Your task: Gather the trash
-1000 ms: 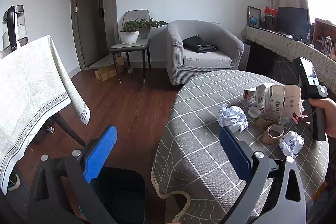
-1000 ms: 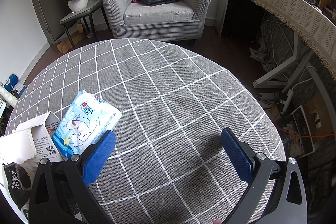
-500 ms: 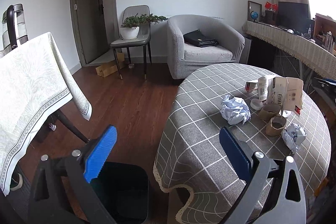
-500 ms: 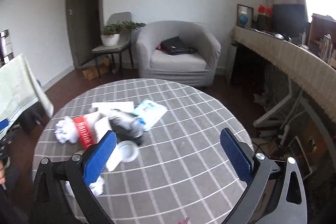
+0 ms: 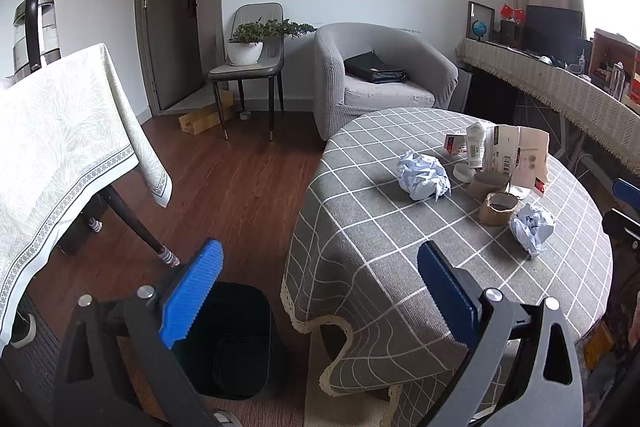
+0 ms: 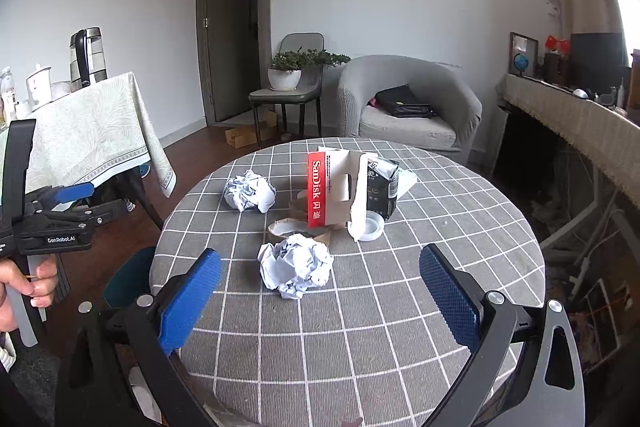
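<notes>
Both claws have drawn back from the bench (image 6: 400, 307); right claw (image 6: 320, 291) and left claw (image 5: 316, 291) hang spread, empty; a careless reach for the paper ball (image 6: 296, 269) could topple the carton (image 6: 334, 191).

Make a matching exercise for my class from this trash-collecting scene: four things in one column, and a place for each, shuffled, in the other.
Things:
1. black bin
2. crumpled paper ball
3. potted plant
4. black bag

Places:
A. on the grey armchair
B. on the floor beside the round table
C. on the grey chair by the door
D. on the checked tablecloth, nearest the right tongs

Pairs: 1-B, 2-D, 3-C, 4-A
</notes>
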Available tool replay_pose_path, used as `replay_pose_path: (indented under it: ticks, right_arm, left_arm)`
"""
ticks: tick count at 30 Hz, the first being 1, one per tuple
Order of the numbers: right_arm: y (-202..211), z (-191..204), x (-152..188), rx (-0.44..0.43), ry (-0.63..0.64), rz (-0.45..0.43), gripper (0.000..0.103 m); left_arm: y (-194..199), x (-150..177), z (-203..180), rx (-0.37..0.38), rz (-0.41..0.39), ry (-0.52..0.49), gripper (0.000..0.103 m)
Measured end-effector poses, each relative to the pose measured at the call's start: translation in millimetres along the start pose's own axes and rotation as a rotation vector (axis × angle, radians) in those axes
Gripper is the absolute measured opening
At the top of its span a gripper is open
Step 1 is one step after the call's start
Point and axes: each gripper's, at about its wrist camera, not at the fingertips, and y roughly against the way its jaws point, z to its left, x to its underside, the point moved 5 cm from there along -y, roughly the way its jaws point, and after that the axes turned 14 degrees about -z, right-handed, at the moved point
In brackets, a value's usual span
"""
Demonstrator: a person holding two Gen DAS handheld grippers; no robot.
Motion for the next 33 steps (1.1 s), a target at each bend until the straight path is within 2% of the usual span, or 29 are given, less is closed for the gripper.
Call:
replay_pose_path:
  ticks: [9,33]
  right_arm:
    - [12.3,5.6,6.6,0.016,0.012,-0.011,0.1]
    - [19.6,-6.4,6.0,0.025,-0.016,-0.029,0.1]
  left_arm:
    - [14.4,3.6,-10.4,0.01,-0.017,-0.02,0.099]
    - [16.2,3.7,-19.6,0.02,-0.034,-0.036,0.1]
